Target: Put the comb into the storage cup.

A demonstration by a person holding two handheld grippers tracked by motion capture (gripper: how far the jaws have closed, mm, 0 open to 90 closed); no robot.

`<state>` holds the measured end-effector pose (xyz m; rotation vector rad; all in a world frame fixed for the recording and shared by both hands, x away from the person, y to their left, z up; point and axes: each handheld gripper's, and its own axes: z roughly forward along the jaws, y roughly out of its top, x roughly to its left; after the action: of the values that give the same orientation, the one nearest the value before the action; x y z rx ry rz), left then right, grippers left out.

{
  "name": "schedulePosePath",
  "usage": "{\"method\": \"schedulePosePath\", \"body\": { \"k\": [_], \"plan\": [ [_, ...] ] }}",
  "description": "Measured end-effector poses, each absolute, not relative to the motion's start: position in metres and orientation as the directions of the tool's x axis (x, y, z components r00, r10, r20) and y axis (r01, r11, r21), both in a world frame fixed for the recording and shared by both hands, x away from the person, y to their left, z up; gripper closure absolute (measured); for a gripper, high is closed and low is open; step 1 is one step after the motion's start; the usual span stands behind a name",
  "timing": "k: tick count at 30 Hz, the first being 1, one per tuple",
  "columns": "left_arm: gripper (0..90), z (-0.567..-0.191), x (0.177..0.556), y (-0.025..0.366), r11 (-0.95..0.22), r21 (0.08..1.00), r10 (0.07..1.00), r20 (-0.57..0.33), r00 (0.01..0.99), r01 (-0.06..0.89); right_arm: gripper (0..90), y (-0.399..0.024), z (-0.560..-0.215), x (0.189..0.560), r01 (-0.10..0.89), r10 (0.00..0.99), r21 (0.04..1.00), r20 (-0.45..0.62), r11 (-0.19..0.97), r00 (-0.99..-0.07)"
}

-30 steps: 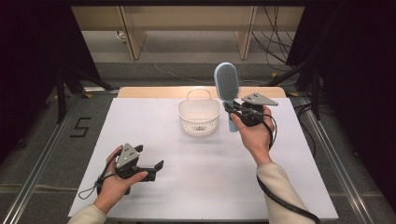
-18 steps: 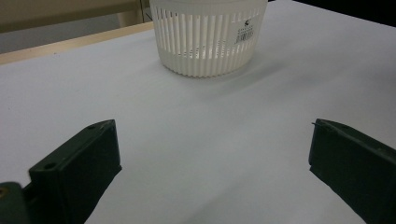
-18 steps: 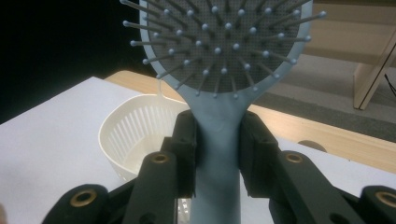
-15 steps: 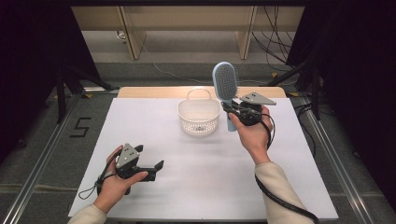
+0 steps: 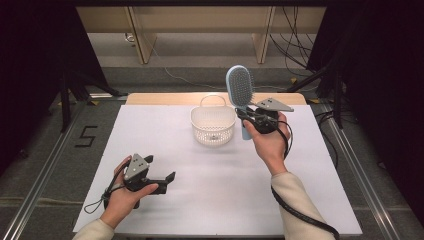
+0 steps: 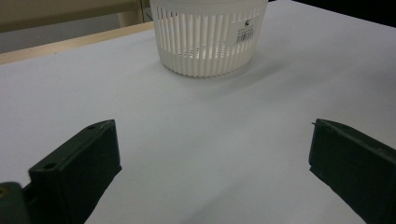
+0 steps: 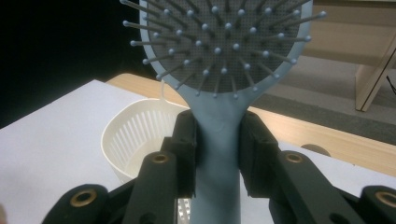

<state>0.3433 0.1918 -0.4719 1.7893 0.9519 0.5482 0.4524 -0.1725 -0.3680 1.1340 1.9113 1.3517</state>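
Left gripper [image 5: 167,179] rests low on the table, jaws wide and empty. Centre, the white basket [image 5: 213,125]. Right gripper [image 5: 246,118] clamps the blue hairbrush [image 5: 239,87] upright beside it; looks light, rigid, slick, so the neck grip suits.

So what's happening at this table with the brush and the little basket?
A person is working with a handheld gripper in each hand. The right gripper is clamped on the handle of a light blue hairbrush, holding it upright, head up, just beside the white slatted basket on the white table. The left gripper rests low near the table's front edge, its fingers wide apart with nothing between them.
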Motion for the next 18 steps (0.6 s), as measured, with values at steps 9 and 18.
{"method": "schedulePosePath", "body": {
  "k": [9, 18],
  "plan": [
    [1.5, -0.4719, 0.3432, 0.1919, -0.193, 0.914, 0.808, -0.059, 0.587, 0.356, 70.5, -0.1675, -0.3672, 0.4531, 0.323, 0.861, 0.935, 0.043, 0.143, -0.507],
    [1.5, -0.4718, 0.3433, 0.1916, -0.195, 0.914, 0.807, -0.056, 0.587, 0.356, 70.5, -0.1672, -0.3649, 0.4527, 0.321, 0.860, 0.937, 0.044, 0.142, -0.508]
  ]
}}
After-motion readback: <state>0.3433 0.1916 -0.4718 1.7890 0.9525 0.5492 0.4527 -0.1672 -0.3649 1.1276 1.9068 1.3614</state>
